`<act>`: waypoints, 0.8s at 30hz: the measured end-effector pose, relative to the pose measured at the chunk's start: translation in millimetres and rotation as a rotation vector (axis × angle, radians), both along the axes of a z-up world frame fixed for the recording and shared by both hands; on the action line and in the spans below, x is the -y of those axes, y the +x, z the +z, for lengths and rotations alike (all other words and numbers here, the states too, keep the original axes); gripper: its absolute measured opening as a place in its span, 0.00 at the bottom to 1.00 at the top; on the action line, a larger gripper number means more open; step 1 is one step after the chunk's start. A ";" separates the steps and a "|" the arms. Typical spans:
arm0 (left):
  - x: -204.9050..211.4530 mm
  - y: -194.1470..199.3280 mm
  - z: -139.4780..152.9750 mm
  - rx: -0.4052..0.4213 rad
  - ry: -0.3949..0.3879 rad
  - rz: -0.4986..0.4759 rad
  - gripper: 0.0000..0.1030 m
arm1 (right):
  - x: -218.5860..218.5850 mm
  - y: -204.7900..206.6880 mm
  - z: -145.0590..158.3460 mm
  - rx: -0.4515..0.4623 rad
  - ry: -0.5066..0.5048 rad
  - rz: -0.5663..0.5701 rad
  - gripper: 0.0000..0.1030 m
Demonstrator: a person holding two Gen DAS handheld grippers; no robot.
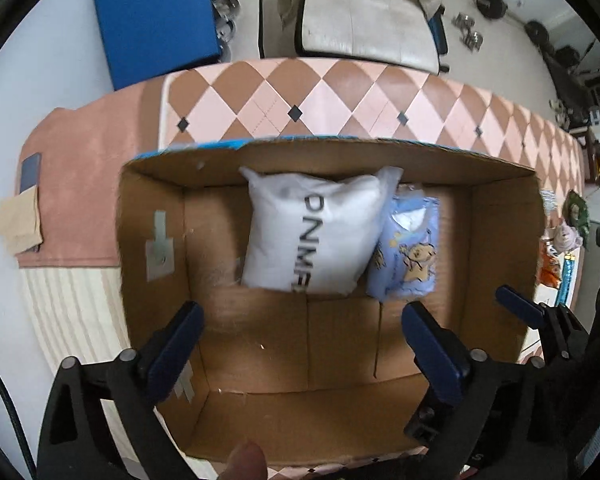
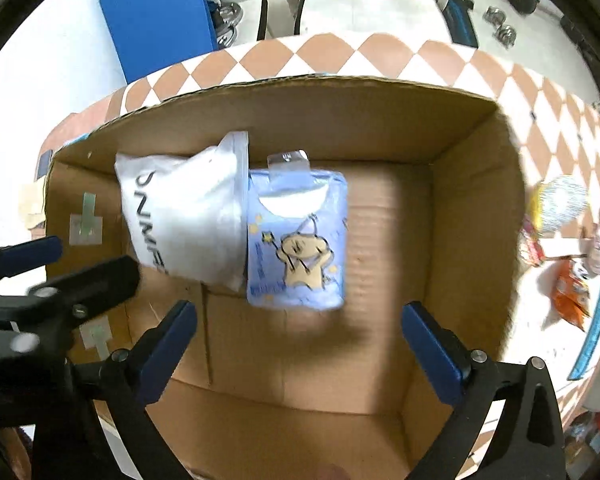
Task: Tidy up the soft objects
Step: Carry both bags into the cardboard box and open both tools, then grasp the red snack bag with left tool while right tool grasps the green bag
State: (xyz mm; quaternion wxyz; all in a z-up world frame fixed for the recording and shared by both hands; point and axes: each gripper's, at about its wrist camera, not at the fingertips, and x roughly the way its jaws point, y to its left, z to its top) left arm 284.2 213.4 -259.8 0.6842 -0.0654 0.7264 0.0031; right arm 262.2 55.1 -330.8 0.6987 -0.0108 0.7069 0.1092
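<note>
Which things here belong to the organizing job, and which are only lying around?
Part of the job:
- cardboard box
- white packet lying inside the box
- blue cartoon packet beside it, touching
- left gripper and right gripper, both open and empty above the box

Just lying about:
- blue board
- white chair
- dumbbells on the floor

one cardboard box [image 1: 496, 240], one white pillow [image 1: 312, 236], one blue packet [image 1: 410, 256]

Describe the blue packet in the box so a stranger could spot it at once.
Look into the open cardboard box on the checkered cloth. Two soft packs lie side by side against its far wall. The blue packet is the smaller one, printed with a cartoon animal, right of the plain white pillow with black letters.
</note>
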 end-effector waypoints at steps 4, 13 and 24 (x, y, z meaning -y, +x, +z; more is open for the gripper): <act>-0.6 -29.8 24.1 0.068 0.017 0.021 0.99 | 8.8 -31.2 9.8 0.054 -0.025 0.027 1.00; 36.8 -51.2 70.8 0.191 0.107 -0.029 0.99 | 35.6 -36.6 102.9 0.108 0.078 -0.026 1.00; 229.6 12.4 75.1 0.222 0.234 -0.521 0.99 | 243.7 -49.5 148.9 0.138 0.066 -0.298 1.00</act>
